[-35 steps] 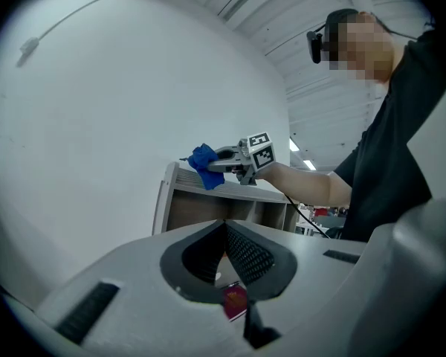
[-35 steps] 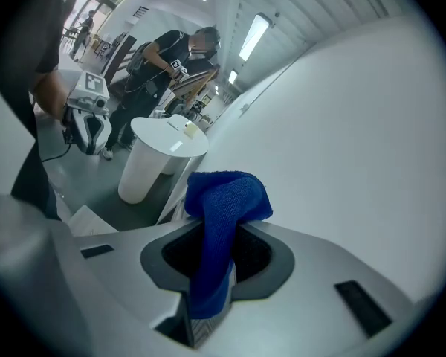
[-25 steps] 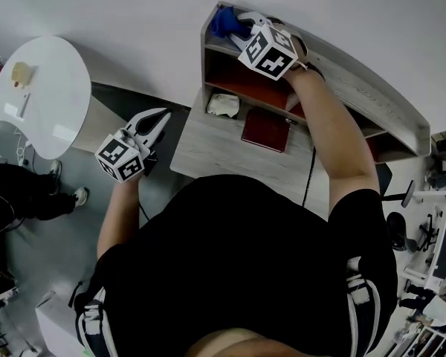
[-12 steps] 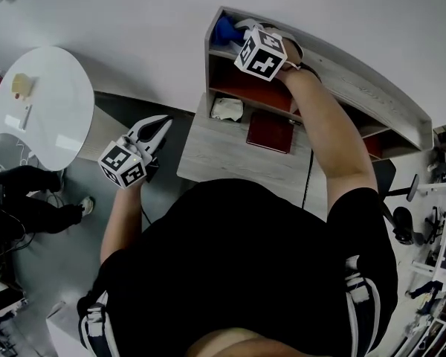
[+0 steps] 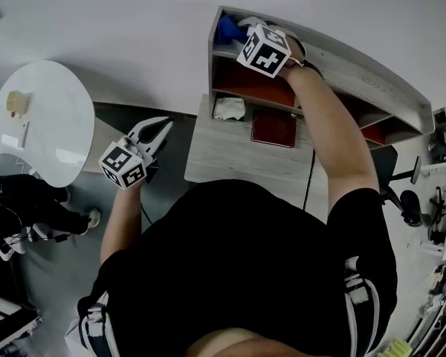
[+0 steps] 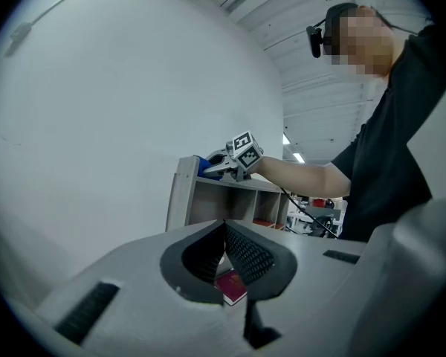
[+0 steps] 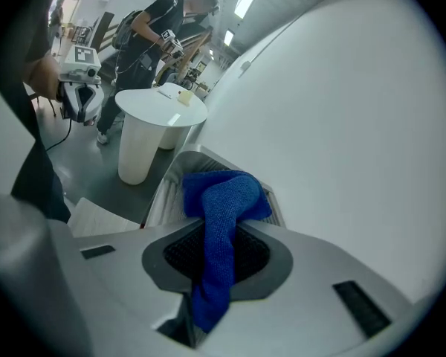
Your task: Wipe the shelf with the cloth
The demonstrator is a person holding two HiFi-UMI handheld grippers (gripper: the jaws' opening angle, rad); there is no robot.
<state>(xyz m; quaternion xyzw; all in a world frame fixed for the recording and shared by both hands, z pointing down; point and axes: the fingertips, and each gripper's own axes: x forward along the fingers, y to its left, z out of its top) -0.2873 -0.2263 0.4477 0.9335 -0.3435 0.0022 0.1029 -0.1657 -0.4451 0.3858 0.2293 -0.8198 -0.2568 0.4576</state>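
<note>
A blue cloth (image 5: 226,29) lies on the top board of the grey wooden shelf unit (image 5: 357,80), at its left end. My right gripper (image 5: 241,30) is shut on it. In the right gripper view the cloth (image 7: 224,192) bunches ahead of the jaws and hangs down between them, resting on the shelf top (image 7: 162,192). My left gripper (image 5: 162,127) hangs left of the desk over the floor, away from the shelf. Its pads meet at the tips with nothing held. The left gripper view shows the right gripper (image 6: 220,163) and the cloth (image 6: 201,166) up on the shelf.
Below the shelf, a grey desk (image 5: 223,158) carries a dark red book (image 5: 273,129) and a crumpled white thing (image 5: 228,108). A round white table (image 5: 44,117) stands at the left. A person (image 7: 152,28) stands in the background. The white wall runs behind the shelf.
The right gripper and cloth stay at the shelf top's left end, shifting only slightly. The left gripper has hardly moved.
</note>
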